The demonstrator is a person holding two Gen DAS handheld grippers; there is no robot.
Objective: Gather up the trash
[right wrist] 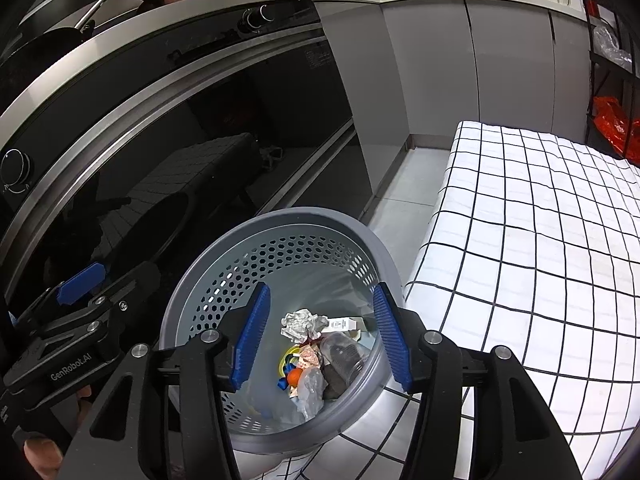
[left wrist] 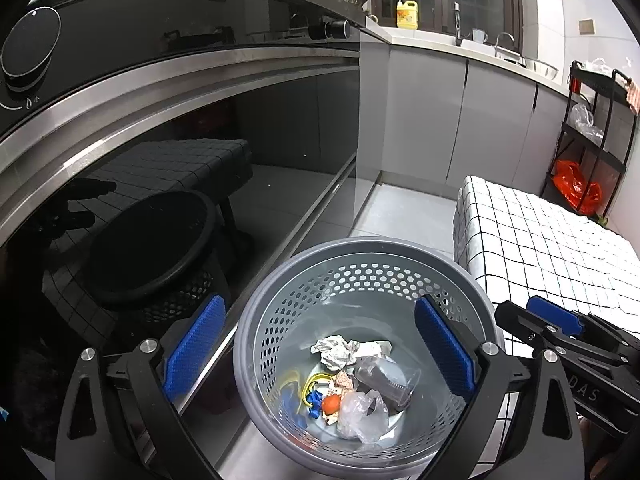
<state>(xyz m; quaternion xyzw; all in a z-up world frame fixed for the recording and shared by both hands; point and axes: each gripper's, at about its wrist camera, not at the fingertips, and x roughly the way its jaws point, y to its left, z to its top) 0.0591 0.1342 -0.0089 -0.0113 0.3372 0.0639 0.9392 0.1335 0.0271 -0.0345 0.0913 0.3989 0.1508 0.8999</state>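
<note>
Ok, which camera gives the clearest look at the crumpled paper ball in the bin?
The left wrist view: the crumpled paper ball lies unobstructed near the bin's middle. In the right wrist view the paper ball is visible too, but smaller, framed closely between the blue pads.

Basket [left wrist: 362,252] stood on floor between oven front [left wrist: 180,184] at left and checked-cloth table [left wrist: 560,248] at right; crumpled paper [left wrist: 335,352], small box [right wrist: 344,325], clear cup [left wrist: 386,380], plastic bag [left wrist: 362,412] and round fruit [left wrist: 331,403] lay in basket bottom; both grippers hung above basket, left gripper [left wrist: 320,352] beside right gripper [right wrist: 320,336]; cabinets [left wrist: 460,120] stood behind, countertop above them carrying detergent bottle [left wrist: 407,12]; rack [left wrist: 592,136] stood behind table at far right.
</note>
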